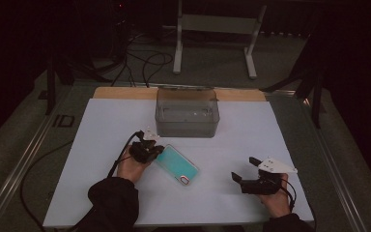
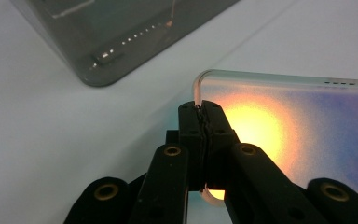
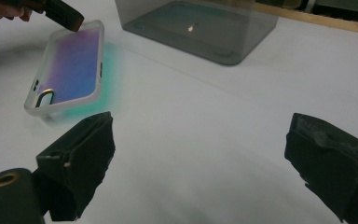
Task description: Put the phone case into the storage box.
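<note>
Phone case [image 1: 177, 165], translucent with a teal-to-violet sheen, lying on the white worktop [image 1: 101, 125] just in front of the smoky clear box [image 1: 187, 112] and a little left of centre. Pinched at its near-left corner rim by the left gripper [image 1: 150, 149]; in the left gripper view [image 2: 200, 116], jaws pressed together on the thin clear edge of the case [image 2: 279, 126], with a warm glow showing through the plastic beside them. Camera cut-out end of the case pointing toward the person's side, seen in the right gripper view [image 3: 70, 65] as a rounded slot near the lower rim; far corner under the dark tip of the other gripper. Seems slightly tilted, gripped end raised, though hard to tell for sure.

Right gripper [image 1: 244, 177] held low over the bare worktop, well apart from the case, to its right. Jaws wide apart, nothing between them [image 3: 198, 163]. Box standing upright toward the far edge of the white sheet, not touching the case.
</note>
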